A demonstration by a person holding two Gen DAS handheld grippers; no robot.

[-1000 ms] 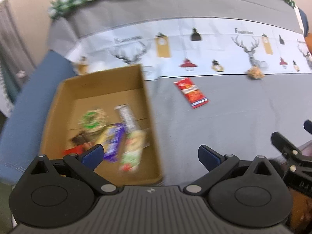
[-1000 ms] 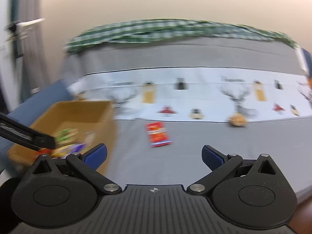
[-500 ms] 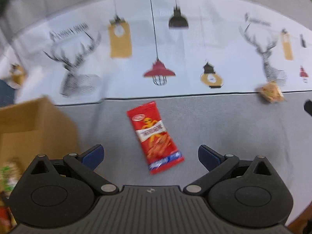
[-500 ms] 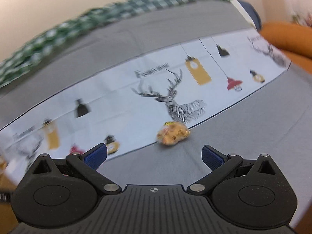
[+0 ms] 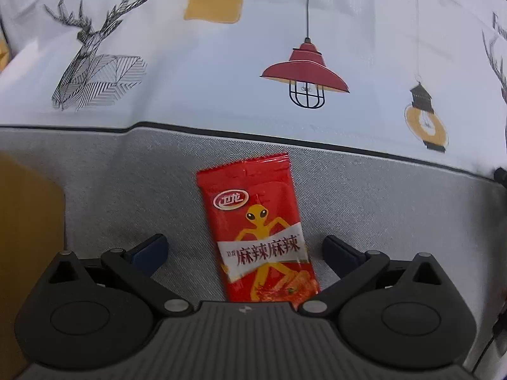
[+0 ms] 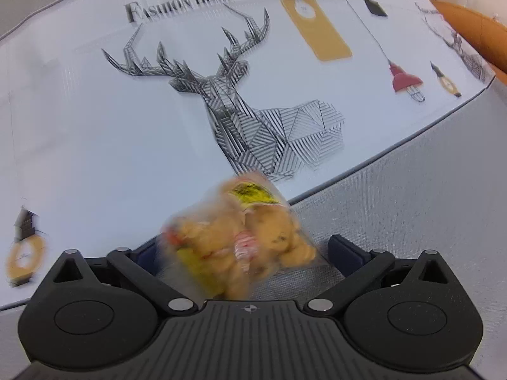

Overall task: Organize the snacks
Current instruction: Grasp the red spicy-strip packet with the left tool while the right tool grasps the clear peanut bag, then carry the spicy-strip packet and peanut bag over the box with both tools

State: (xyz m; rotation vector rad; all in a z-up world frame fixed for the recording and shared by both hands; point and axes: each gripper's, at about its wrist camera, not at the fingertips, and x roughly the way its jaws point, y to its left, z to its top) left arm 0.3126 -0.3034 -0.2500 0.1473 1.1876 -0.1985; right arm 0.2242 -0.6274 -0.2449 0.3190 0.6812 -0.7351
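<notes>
I am holding my left gripper [image 5: 244, 247] wide open over a red snack packet [image 5: 256, 231], which is lying flat on the grey part of the tablecloth [image 5: 396, 196] between the two fingers, neither one touching it. A brown box edge [image 5: 28, 221] is showing at the far left. My right gripper [image 6: 244, 250] is also spread wide, straddling a clear bag of yellowish snacks [image 6: 240, 237] sitting on the cloth's black border line; blur is hiding whether the fingers are touching it.
</notes>
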